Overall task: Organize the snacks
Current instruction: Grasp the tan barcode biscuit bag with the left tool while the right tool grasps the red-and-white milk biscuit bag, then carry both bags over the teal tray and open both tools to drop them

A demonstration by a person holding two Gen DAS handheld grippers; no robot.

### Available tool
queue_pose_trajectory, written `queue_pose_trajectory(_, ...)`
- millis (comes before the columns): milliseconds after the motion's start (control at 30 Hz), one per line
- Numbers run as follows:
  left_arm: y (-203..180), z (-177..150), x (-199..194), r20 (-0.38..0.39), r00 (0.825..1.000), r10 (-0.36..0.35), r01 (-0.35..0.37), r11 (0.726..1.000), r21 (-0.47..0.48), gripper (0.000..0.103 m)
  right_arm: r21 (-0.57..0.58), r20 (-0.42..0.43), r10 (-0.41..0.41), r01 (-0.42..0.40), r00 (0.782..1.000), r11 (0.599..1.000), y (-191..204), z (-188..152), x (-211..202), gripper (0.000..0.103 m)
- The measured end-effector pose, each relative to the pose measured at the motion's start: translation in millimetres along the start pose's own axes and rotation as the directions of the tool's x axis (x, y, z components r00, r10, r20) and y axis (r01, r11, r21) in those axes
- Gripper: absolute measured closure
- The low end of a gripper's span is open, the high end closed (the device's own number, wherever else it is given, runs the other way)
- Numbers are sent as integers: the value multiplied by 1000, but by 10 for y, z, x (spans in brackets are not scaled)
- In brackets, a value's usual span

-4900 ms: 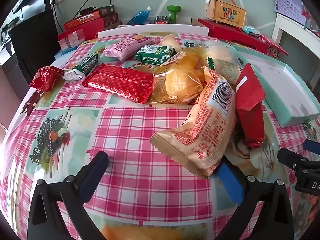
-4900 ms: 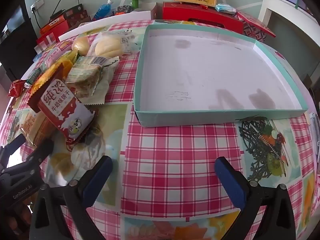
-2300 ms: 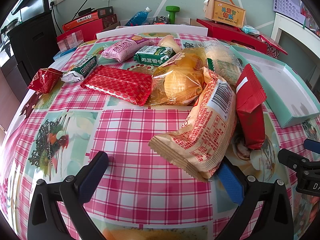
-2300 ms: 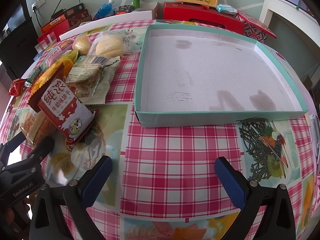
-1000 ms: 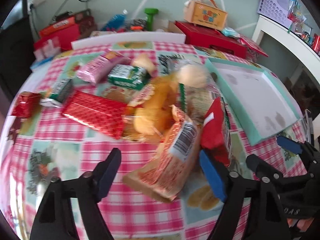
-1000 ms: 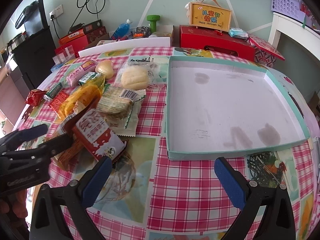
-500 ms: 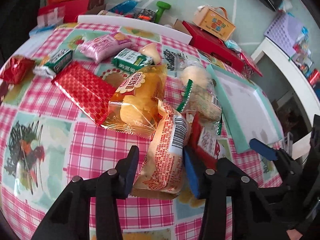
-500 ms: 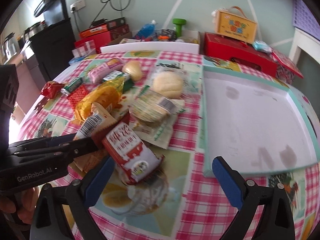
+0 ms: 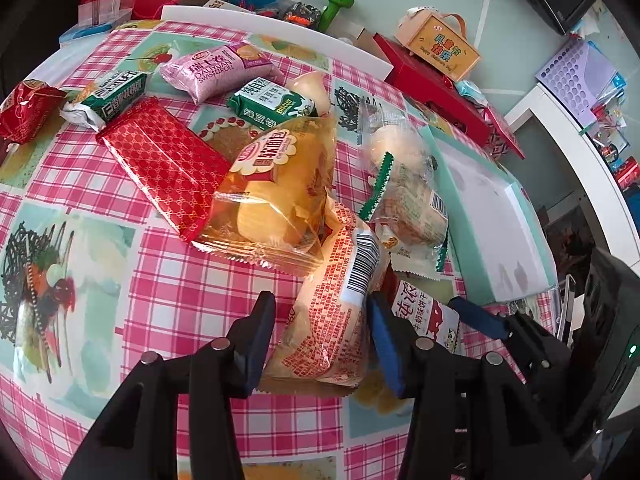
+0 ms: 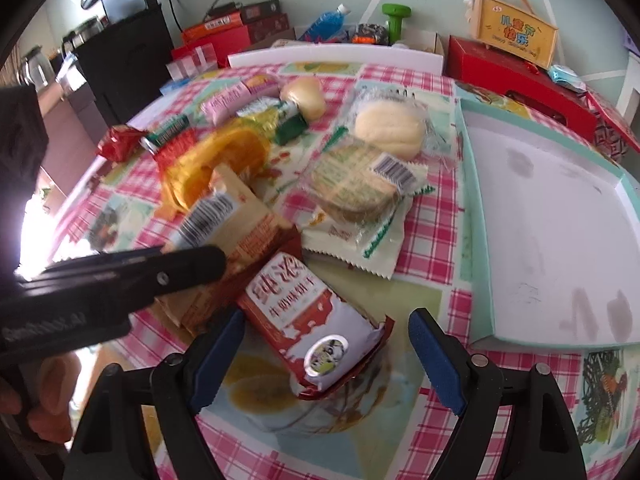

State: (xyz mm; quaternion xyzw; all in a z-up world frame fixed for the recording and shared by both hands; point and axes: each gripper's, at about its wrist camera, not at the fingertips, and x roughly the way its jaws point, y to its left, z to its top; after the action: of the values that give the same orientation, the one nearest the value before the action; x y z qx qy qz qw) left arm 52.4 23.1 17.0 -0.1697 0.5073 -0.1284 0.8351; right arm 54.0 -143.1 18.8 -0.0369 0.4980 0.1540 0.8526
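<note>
Two hand-held grippers work over a round table (image 9: 168, 280) covered with a pink-checked cloth bearing fruit pictures. The left gripper (image 9: 320, 332) has its blue-padded jaws on either side of a pale orange snack packet (image 9: 336, 320) printed with red text and a barcode; the jaws have just been closing and then eased slightly, and both pads appear to lie against the packet's sides, though the packet still rests on the cloth. In the right wrist view the same packet (image 10: 224, 220) is partly covered by the black body of the left gripper, with a person's fingers (image 10: 48, 400) at the lower left edge. The right gripper (image 10: 324, 352) straddles a red-and-white biscuit packet (image 10: 316, 328) that lies flat on the table; its jaws have just been closing, yet a gap remains on both sides and neither pad touches the wrapper. This biscuit packet (image 9: 420, 316) lies just beside the orange packet, toward the tray. The tray (image 10: 560, 220), a shallow white box with a mint-green rim, sits at the right of the table and holds no snacks. The remaining snacks lie in a loose pile farther back: a yellow bag of soft bread (image 9: 276, 192), a clear-wrapped sandwich cake (image 10: 352, 184), a round bun (image 10: 390, 128), a red patterned packet (image 9: 160, 160), a pink Swiss roll packet (image 9: 218, 68) and two green biscuit packets (image 9: 268, 104).
</note>
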Motion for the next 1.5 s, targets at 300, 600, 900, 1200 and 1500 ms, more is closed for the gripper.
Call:
queue_pose_trajectory(300, -24, 26, 55, -3, 1000, 2, -2, 1000, -13, 54, 0, 9, -7, 7, 1000, 1000, 29, 26, 9, 17)
queue_pose_trajectory(600, -114, 56, 128, -36, 999, -4, 4, 1000, -11, 53, -16, 21, -18, 18, 1000, 1000, 64, 36, 5, 56)
queue_pose_trajectory(900, -227, 25, 83, -19, 1000, 14, -15, 1000, -11, 68, 75, 25, 7, -8, 1000, 997, -153, -4, -83, 61)
queue_pose_trajectory(1200, -378, -17, -191, 48, 999, -11, 11, 1000, 8, 69, 133, 109, 25, -40, 994, 990, -318, 27, -381, 61)
queue_pose_trajectory(1500, -781, 321, -343, 141, 988, -62, 53, 996, 68, 70, 258, 279, -90, 16, 956, 966, -712, 177, -758, 61)
